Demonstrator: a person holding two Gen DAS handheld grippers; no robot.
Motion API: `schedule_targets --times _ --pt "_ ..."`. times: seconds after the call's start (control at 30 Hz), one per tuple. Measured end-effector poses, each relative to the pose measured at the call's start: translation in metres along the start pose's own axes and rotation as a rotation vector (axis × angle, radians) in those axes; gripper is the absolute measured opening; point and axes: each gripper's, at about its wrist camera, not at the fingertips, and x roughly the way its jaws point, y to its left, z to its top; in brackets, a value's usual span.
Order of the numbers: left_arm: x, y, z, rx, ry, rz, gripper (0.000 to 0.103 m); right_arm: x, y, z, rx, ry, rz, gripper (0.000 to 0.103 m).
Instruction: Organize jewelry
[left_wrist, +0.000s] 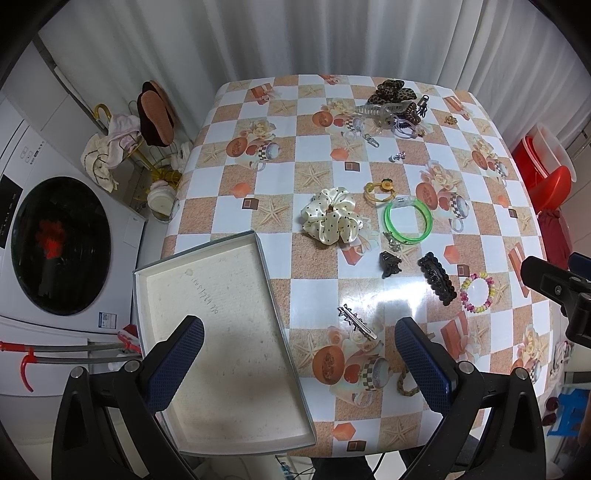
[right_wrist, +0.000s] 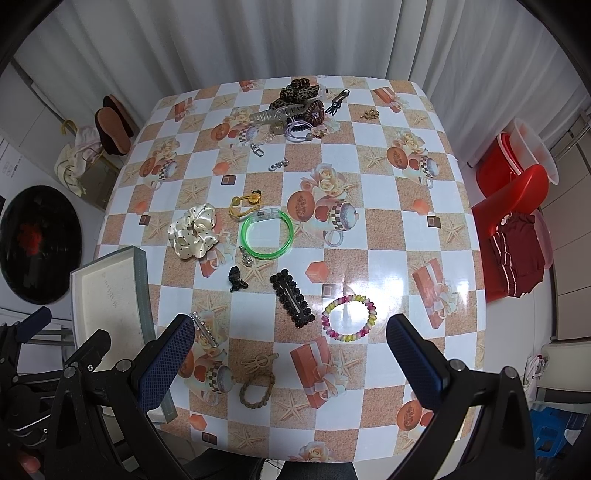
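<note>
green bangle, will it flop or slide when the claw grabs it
The green bangle holds a clean round hoop, so probably stiff. It looks glossy on the shiny tablecloth, so it may skid if pushed. Lying flat, it seems unlikely to roll.

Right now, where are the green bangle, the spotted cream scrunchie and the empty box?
green bangle (right_wrist: 266, 235): right wrist view, near rim.
spotted cream scrunchie (right_wrist: 194, 231): right wrist view, satin folds.
empty box (left_wrist: 225, 332): left wrist view, bare floor.

Checkered table holds box, scrunchie, green bangle.
</note>
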Motion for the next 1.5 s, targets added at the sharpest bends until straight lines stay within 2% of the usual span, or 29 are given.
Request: schedule_targets --times 0.43,0.47,0.87,0.9,1.27,1.5 --pt "0.001 0.008 -0.002 0.005 0.021 -0.002 0.103 0.004 -0.001 0.002 -0.001 0.004 0.0 0.103" --pt "0.007 0.002 0.007 0.006 0.027 -0.001 0.103 0.005 -0.001 0.003 -0.001 0.005 0.0 0.103" --pt "0.031 -0.006 0.027 0.007 0.071 -0.007 0.103 0.016 -0.004 -0.001 0.007 0.039 -0.008 0.103" --pt "0.034 -0.007 0.029 0.006 0.072 -0.009 0.103 0.018 -0.007 0.006 0.009 0.046 -0.01 0.103" --pt "0.087 -0.008 0.07 -0.019 0.055 -0.033 0.103 0.076 -0.022 0.043 0.043 0.123 0.006 0.103" --pt "0.136 -0.017 0.099 -0.016 0.064 -0.067 0.103 0.123 -0.022 0.062 0.038 0.141 0.015 0.102"
